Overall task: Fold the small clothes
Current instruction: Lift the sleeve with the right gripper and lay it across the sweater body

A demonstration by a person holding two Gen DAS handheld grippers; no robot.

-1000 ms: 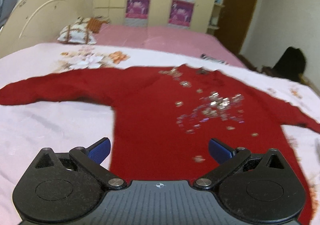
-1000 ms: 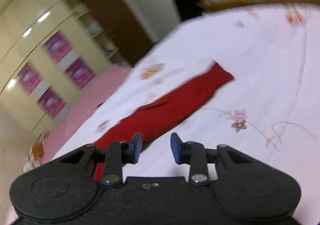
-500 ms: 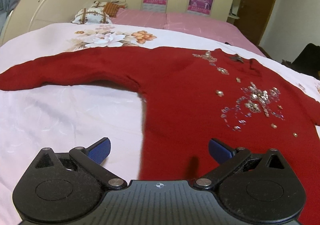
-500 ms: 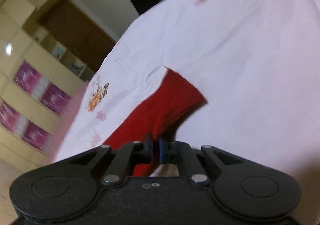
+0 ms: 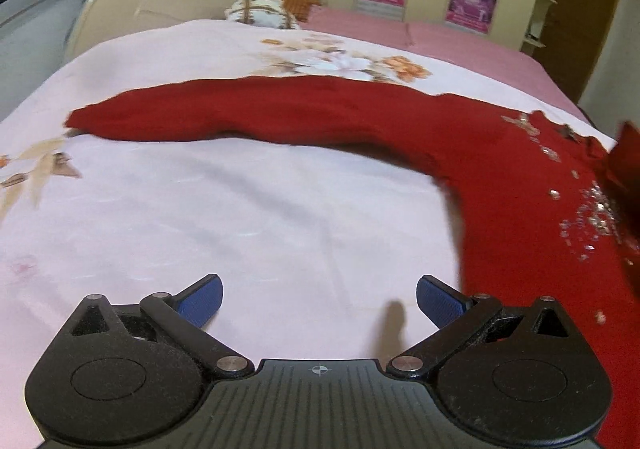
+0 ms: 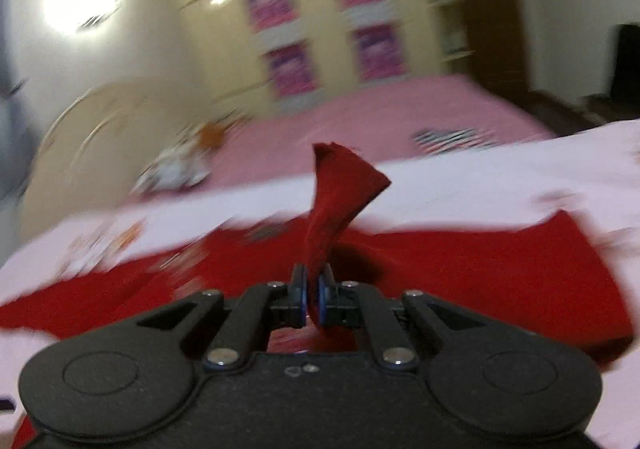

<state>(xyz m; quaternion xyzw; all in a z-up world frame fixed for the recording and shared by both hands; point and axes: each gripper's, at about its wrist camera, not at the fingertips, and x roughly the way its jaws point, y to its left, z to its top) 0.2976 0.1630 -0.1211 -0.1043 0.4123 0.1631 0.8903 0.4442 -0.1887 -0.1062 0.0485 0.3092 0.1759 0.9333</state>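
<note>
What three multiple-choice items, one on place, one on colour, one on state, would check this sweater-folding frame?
1. Where does the sweater's left sleeve lie?
A. Stretched flat on the bedspread
B. Hanging off the headboard
C. Rolled up on the pillow

2. What colour are the pads on the left gripper's fingers?
A. Yellow
B. Blue
C. White

3. What is the right gripper doing?
A. Open above bare sheet
B. Shut on nothing
C. Shut on the sweater's other sleeve, lifted

Answers:
1 A: the left sleeve of the sweater runs flat across the bedspread.
2 B: the left gripper stands open with blue pads.
3 C: the right gripper pinches the other sleeve, whose cuff stands up above the fingers.
</note>
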